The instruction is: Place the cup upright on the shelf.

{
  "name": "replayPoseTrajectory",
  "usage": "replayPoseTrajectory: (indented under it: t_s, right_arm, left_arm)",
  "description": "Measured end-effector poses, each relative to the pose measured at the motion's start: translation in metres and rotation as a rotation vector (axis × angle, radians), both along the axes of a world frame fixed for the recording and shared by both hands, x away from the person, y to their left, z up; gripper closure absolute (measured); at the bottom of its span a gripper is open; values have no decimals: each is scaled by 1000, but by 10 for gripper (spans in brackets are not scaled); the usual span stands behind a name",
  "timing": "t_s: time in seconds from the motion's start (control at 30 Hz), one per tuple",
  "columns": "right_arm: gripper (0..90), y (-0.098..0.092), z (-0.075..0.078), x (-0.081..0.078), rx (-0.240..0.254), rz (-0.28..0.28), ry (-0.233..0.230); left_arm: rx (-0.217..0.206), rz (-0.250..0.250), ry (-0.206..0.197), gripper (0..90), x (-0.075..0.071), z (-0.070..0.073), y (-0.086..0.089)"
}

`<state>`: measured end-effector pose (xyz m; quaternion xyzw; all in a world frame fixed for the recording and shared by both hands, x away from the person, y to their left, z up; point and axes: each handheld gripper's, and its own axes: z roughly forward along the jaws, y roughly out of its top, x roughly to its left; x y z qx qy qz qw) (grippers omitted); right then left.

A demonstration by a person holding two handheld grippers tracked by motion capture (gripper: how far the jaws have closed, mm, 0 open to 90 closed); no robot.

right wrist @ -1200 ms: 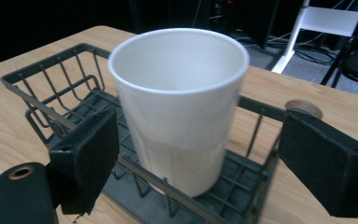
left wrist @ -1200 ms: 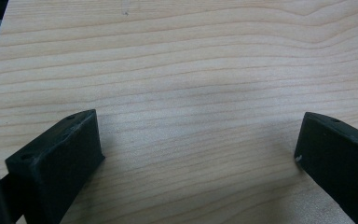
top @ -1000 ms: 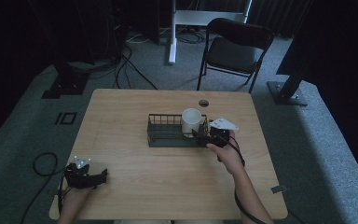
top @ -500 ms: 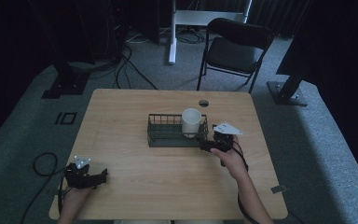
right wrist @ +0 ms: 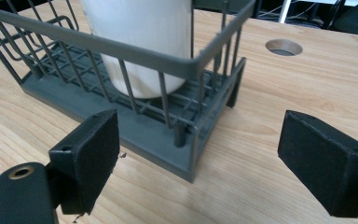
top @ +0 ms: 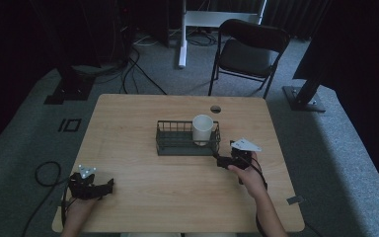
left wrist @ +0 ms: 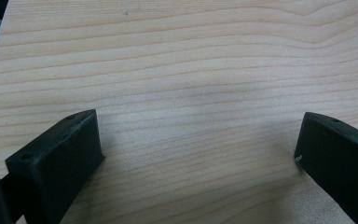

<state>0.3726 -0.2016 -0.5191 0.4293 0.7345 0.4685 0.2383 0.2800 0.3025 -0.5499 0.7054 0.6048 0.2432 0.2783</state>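
Observation:
A dark wire basket (top: 177,139) stands at the middle of the wooden table (top: 177,197). Upright in its right end is a white cup (top: 203,129). My right gripper (top: 219,159) hangs open just off the basket's front right corner. In the right gripper view, that basket (right wrist: 186,140) corner lies between the wide-apart jaws of my right gripper (right wrist: 200,154), with the cup (right wrist: 140,37) behind the wires. My left gripper (top: 107,185) rests near the table's front left edge. It is open, with bare wood between the jaws of my left gripper (left wrist: 196,140).
A round cable hole (top: 215,108) lies behind the basket, and it appears as the hole (right wrist: 283,47) in the right gripper view. A black folding chair (top: 249,49) stands beyond the table's far edge. Cables lie on the floor at the left.
My right gripper has drawn back from the basket toward the front of the table. The cup stays in the basket. The left gripper has not moved.

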Motion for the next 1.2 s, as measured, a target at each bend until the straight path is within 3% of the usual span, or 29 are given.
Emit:
replayPoseTrajectory:
  t_s: [0.43,0.6,1.2]
  right_arm:
    - [127,-22,-15,-13,4,-31,44]
    - [126,-29,-16,-18,-32,-42,60]
    - [127,-56,-24,-27,-77,-161,139]
  left_arm:
    - [1,0,0,7,0,0,0]
    - [1,0,0,8,0,0,0]
    - [1,0,0,7,0,0,0]
